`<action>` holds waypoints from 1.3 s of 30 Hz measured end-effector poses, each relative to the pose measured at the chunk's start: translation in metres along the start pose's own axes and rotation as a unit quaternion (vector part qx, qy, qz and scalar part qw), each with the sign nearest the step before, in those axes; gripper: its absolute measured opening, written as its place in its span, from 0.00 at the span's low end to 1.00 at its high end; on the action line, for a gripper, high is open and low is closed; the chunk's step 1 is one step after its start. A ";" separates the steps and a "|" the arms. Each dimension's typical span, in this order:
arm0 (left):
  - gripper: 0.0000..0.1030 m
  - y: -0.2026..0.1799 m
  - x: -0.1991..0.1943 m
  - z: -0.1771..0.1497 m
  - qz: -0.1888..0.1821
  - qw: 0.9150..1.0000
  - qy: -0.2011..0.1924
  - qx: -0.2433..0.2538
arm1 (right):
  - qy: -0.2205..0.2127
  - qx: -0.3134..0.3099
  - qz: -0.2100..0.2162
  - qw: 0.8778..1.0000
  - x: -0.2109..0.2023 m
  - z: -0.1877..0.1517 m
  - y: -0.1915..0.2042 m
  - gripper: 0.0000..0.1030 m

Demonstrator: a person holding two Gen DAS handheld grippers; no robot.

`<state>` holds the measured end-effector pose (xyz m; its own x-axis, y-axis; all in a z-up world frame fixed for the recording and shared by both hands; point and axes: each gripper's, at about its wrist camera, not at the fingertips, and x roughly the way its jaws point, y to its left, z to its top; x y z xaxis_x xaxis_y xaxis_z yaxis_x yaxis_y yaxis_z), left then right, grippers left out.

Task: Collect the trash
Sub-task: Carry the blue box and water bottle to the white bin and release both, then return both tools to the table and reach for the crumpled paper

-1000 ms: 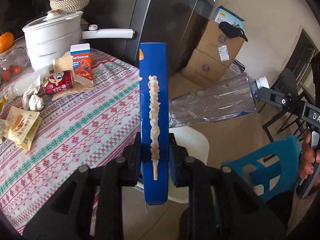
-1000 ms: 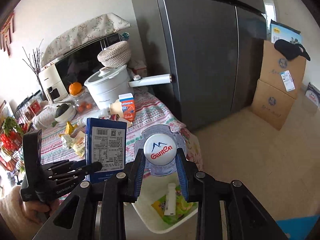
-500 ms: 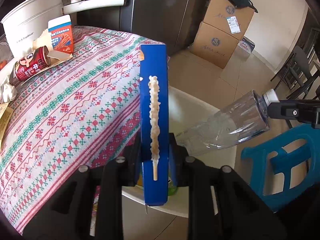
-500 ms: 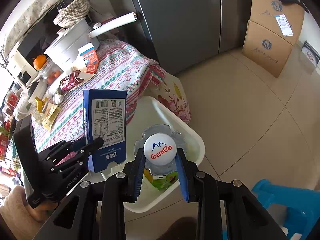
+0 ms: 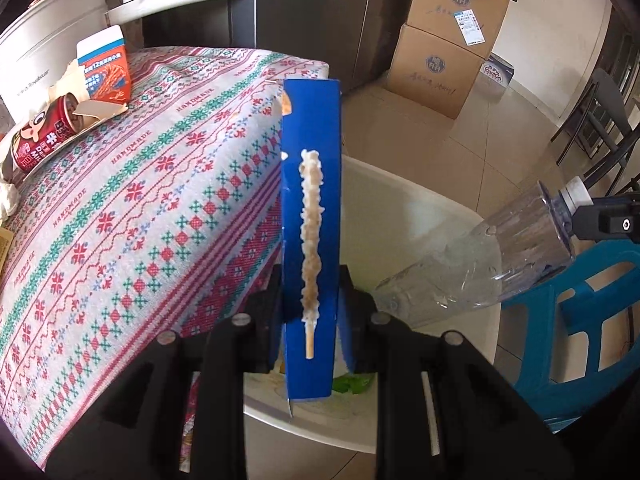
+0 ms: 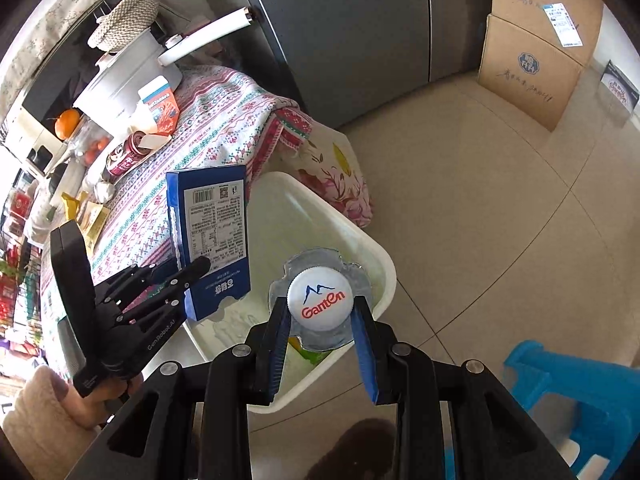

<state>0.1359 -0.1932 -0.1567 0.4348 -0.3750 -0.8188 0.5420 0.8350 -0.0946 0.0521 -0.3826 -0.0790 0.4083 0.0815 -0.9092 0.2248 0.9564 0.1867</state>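
My left gripper [image 5: 310, 304] is shut on a flat blue carton [image 5: 311, 216] with a glue strip, held upright over the white trash bin [image 5: 404, 208]. The carton also shows in the right wrist view [image 6: 212, 236], above the bin [image 6: 320, 216]. My right gripper [image 6: 320, 320] is shut on the white-capped neck of a clear plastic bottle [image 6: 319, 300], pointing down into the bin. In the left wrist view the bottle [image 5: 480, 264] slants into the bin from the right.
The table with a patterned cloth [image 5: 140, 208] stands left of the bin, holding a red can [image 5: 40, 136], an orange-blue carton [image 5: 106, 68] and a white pot [image 5: 48, 44]. Cardboard boxes [image 5: 444, 48] sit by the fridge [image 6: 360, 32]. A blue stool [image 5: 576, 320] is on the right.
Both grippers have moved from above the table edge to over the bin and tilted downward. The carton and bottle are lower and closer to the bin; both grips are unchanged.
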 end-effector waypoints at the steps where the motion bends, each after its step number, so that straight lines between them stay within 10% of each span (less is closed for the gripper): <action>1: 0.25 -0.001 0.001 0.001 0.001 1.000 0.000 0.003 | 0.002 0.001 0.000 1.000 0.000 0.000 -0.001 0.31; 4: 0.26 0.000 0.001 0.004 -0.001 1.000 0.002 0.001 | 0.005 0.003 0.001 1.000 0.001 0.000 -0.003 0.31; 7: 0.48 0.004 -0.002 0.007 -0.006 1.000 0.011 -0.010 | 0.011 0.007 0.000 1.000 0.001 0.000 -0.004 0.32; 11: 0.59 0.012 -0.017 0.014 -0.017 1.000 0.007 -0.021 | -0.015 0.010 -0.005 1.000 -0.012 0.003 -0.004 0.57; 21: 0.90 0.044 -0.064 0.017 0.023 0.998 0.002 -0.052 | -0.072 0.027 0.009 0.997 -0.038 0.012 0.001 0.69; 39: 1.00 0.180 -0.157 0.001 0.152 0.971 -0.040 -0.178 | -0.133 -0.041 -0.027 0.990 -0.034 0.039 0.086 0.86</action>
<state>0.1657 0.0157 -0.0445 0.5985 -0.1067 -0.7940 0.1029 0.9931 -0.0559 0.0924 -0.3141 -0.0172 0.6189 -0.0366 -0.7846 0.1839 0.9779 0.0995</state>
